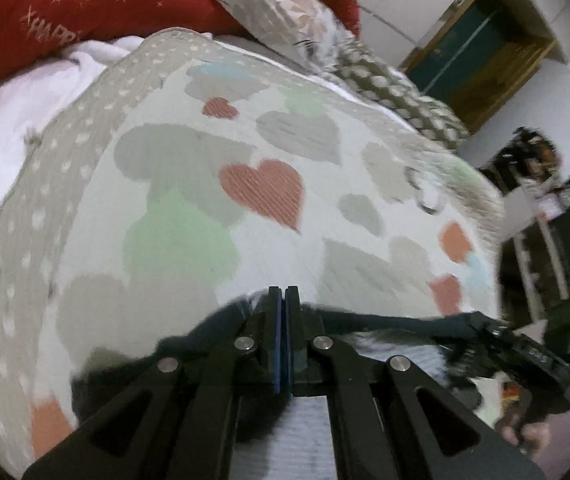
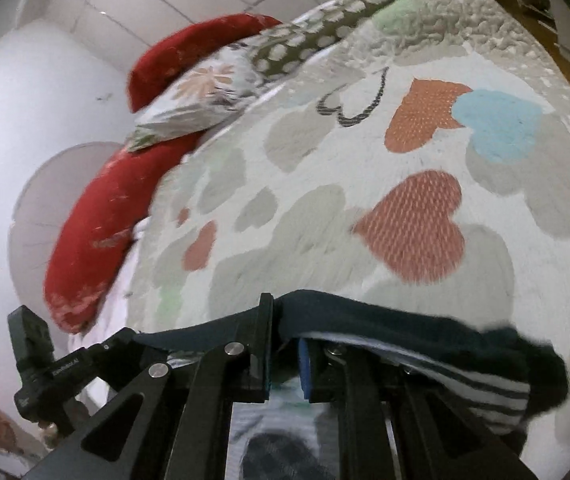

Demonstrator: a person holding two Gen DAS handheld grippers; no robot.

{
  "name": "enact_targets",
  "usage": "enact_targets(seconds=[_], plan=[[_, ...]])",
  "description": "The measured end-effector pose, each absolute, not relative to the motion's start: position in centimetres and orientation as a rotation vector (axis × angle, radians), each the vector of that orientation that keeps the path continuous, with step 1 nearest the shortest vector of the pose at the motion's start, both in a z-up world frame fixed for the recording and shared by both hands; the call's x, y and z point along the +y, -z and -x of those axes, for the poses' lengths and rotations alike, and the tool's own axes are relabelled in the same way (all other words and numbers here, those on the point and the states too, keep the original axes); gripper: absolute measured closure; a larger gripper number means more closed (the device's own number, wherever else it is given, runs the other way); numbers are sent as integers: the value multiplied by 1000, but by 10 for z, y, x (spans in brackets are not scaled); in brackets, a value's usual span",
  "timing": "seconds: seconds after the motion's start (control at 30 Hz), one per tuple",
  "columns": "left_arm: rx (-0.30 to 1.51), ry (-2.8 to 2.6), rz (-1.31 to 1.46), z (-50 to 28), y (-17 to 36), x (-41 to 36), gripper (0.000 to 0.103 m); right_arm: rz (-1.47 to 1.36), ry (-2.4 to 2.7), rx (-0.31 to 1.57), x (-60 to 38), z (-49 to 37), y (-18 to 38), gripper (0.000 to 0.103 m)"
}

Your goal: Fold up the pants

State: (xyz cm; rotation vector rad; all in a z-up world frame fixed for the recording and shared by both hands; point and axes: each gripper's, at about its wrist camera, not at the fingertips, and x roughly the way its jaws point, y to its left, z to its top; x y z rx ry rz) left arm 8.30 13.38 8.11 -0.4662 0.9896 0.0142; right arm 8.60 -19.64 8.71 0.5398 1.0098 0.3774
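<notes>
Carrying the pants edge over the heart bedspread

Stretching between both tools, the pants (image 1: 385,318) were held just above the near end of the heart bedspread (image 1: 189,184). The left gripper (image 1: 283,300) was clamped on the dark hem; the right gripper (image 2: 285,332) was seen gripping it too. A lift-and-fold step was judged in hand; an even carry toward the bedspread's middle was called for next.

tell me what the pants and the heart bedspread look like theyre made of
Pants: dark navy, soft matte knit, probably cotton jersey; they drape limply, with a striped white lining showing underneath. Heart bedspread: looks like quilted or woven cotton, matte, with stitched ribbing across the red hearts and a nubbly border. Motion blur leaves both uncertain.
</notes>
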Motion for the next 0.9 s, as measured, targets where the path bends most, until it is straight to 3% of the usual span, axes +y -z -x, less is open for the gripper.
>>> enact_targets(seconds=[0.07, 0.13, 0.2, 0.37, 0.47, 0.57, 0.73, 0.9], plan=[[997, -56, 430, -103, -74, 139, 102, -537, -344, 1039, -195, -107, -77, 91], [1003, -91, 419, -116, -68, 147, 102, -548, -303, 1061, -196, -125, -67, 85], [1002, -116, 424, -122, -64, 155, 102, -524, -265, 1067, -196, -140, -60, 63], [976, -83, 464, -112, -78, 168, 98, -444, -203, 1013, -204, -151, -67, 49], [965, -46, 466, -95, -90, 168, 84, -457, -203, 991, -215, -143, -75, 48], [979, -19, 439, -86, -96, 159, 80, -471, -222, 976, -224, -127, -81, 48], [1102, -79, 146, -108, -81, 123, 49, -505, -270, 973, -233, -92, -81, 48], [1270, 7, 12, -126, -37, 94, 49, -497, -319, 967, -238, -55, -81, 48]])
